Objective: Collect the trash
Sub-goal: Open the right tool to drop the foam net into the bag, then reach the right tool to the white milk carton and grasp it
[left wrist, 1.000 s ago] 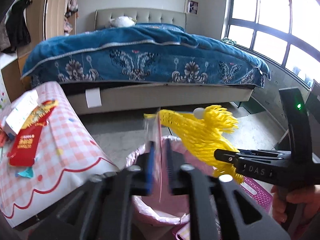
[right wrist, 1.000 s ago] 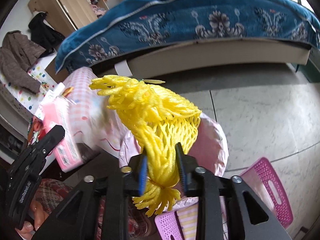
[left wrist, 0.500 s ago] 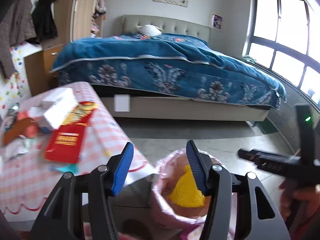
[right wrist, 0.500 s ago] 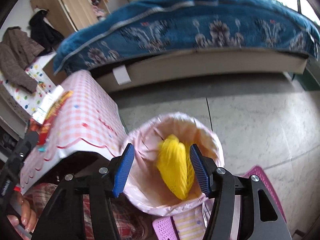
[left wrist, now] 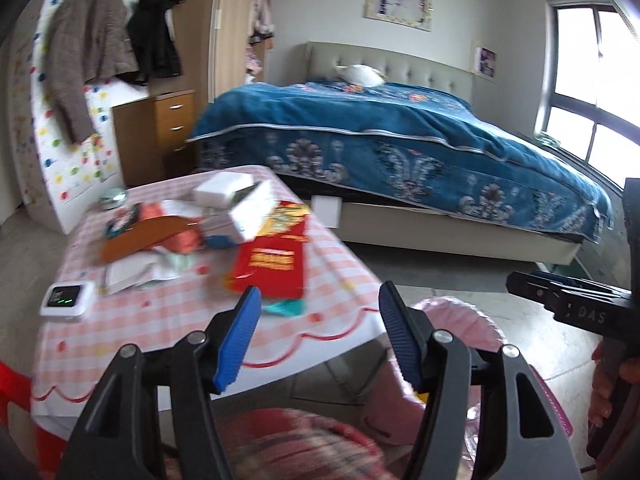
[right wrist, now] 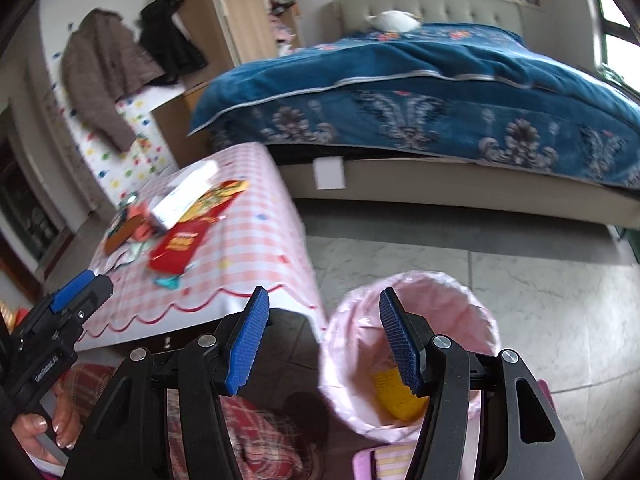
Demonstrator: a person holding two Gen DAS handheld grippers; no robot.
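A trash bin lined with a pink bag (right wrist: 416,292) stands on the floor beside the table; yellow foam netting (right wrist: 394,394) lies inside it. The bin also shows in the left wrist view (left wrist: 460,316). My right gripper (right wrist: 324,340) is open and empty above the bin's left rim. My left gripper (left wrist: 320,336) is open and empty over the table's near edge. On the pink checked table (left wrist: 180,312) lie a red packet (left wrist: 276,264), a white box (left wrist: 250,216), an orange-brown piece (left wrist: 140,240) and crumpled paper (left wrist: 136,272).
A white device with a green display (left wrist: 66,298) sits at the table's left edge. A blue-covered bed (left wrist: 400,148) stands behind. A pink stool (right wrist: 384,460) is by the bin. Coats hang on the left wall (left wrist: 92,48).
Both grippers opened and let go: the yellow netting and the clear wrapper dropped into the bin. Both views have since swung left towards the table.
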